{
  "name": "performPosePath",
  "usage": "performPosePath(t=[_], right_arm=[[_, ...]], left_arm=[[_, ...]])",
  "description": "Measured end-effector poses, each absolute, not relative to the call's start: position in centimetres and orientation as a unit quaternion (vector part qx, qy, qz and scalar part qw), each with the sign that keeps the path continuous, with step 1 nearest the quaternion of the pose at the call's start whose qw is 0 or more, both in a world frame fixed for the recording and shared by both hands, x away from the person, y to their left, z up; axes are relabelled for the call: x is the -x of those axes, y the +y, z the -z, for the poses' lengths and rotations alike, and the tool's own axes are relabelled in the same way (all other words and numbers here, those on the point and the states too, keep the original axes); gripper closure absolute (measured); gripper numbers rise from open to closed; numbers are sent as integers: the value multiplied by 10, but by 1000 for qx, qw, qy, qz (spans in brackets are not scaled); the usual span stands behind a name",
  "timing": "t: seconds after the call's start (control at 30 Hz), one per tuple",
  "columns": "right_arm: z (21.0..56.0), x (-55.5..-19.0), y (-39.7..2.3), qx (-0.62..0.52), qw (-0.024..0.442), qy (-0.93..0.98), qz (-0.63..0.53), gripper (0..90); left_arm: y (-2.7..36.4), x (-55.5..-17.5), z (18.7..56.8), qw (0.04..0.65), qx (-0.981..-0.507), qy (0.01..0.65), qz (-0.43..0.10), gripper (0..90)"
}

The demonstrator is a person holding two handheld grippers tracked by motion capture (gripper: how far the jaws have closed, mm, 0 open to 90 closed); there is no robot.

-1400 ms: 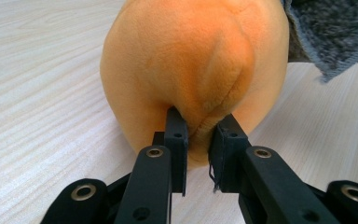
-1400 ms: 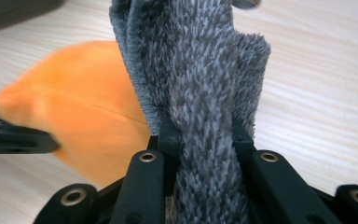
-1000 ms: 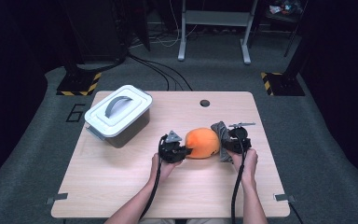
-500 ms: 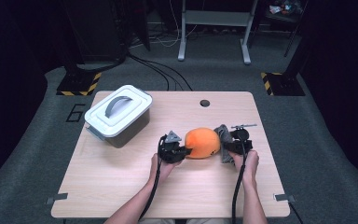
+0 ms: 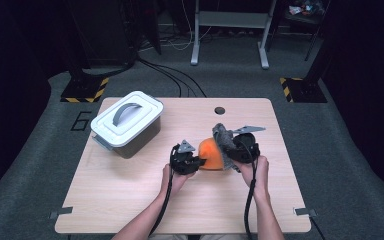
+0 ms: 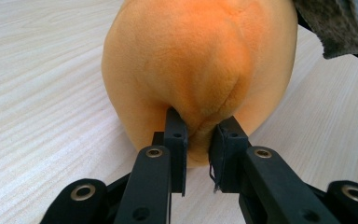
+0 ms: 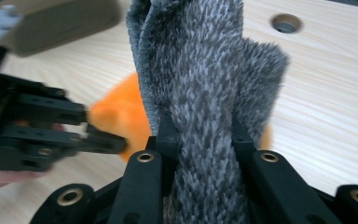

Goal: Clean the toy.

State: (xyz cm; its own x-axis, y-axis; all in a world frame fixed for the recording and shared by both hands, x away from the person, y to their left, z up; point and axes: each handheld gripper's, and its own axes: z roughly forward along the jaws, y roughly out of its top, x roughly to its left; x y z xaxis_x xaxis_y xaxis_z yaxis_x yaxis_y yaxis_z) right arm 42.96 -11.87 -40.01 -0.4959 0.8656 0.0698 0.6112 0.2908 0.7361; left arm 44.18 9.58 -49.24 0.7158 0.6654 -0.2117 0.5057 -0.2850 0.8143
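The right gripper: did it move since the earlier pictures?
Yes. In the high view the right gripper with its grey fabric now sits a little nearer the round hole in the table, so it shifted up-picture.

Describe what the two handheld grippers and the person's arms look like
Both the left gripper and right gripper are black, each with two flat linkage jaws joined by brass-coloured rivets. A grey three-cornered plate tops each, and a black cable trails back along each forearm. The forearms are bare, no sleeves in sight.
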Motion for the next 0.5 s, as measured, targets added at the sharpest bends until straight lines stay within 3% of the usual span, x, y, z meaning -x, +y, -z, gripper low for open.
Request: performPosePath(t=[0.3,0.5], right_arm=[[402,-428,-84,-446,166,802,-362,730],[408,-432,-81,-442,190,807,-343,736]], left_arm=[[97,-442,492,467,-803,361,-88,780],[97,-442,492,470,-800,363,-89,779]])
